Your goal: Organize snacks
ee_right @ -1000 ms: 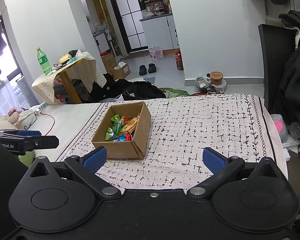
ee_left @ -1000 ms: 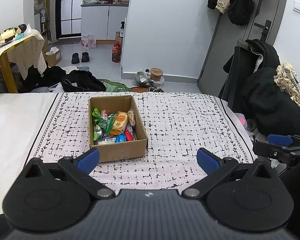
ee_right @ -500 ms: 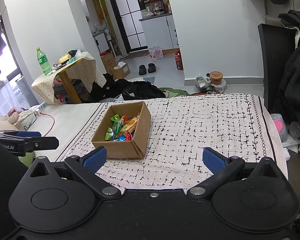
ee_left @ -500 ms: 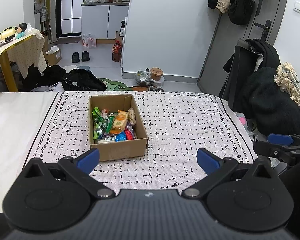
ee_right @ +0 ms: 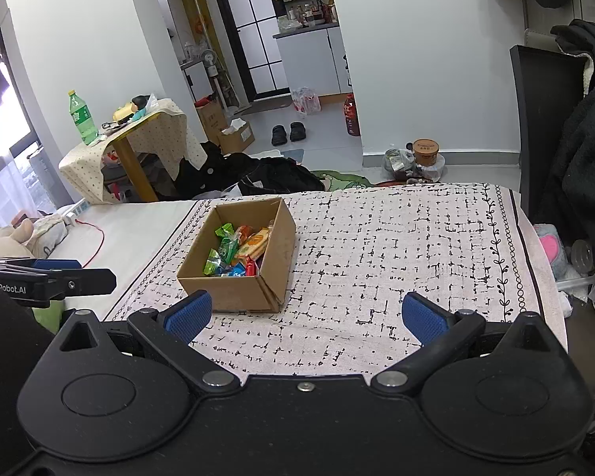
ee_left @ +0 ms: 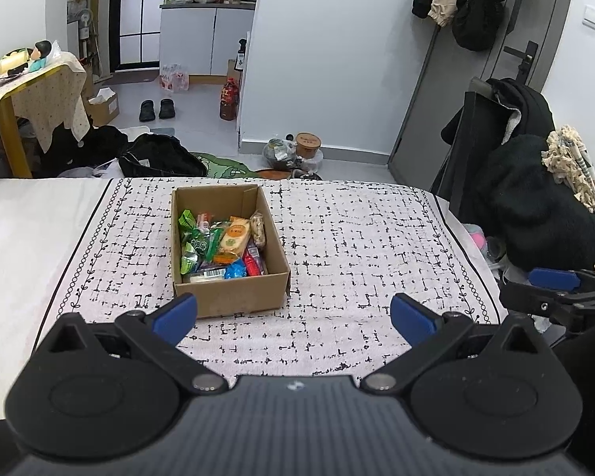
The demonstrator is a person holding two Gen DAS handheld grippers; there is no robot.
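Hovering low over the near edge of the patterned cloth [ee_left: 337,238], the left gripper [ee_left: 293,315] had its blue-padded jaws spread wide with nothing between them, and the right gripper [ee_right: 303,317] was the same: wide apart and empty. Against the views from a second before, almost nothing had shifted; the left camera had only swung a touch, so that the draped side table [ee_left: 31,79] slid slightly in its frame, while the right view matched its earlier one. Neither gripper had closed in on anything, which suggested that the sorting was either finished or paused, not under way.

Just beyond the left gripper's fingertips stood the cardboard box [ee_left: 228,297], upright on the cloth, toward its left side. Inside lay the snacks [ee_left: 222,244], a loose heap of green, orange, red and blue packets, all within the walls. No packet showed on the cloth outside the box, so little seemed left to gather.

Farther off were the slippers [ee_right: 288,133] on the floor and the green bottle [ee_right: 81,117] on the side table.
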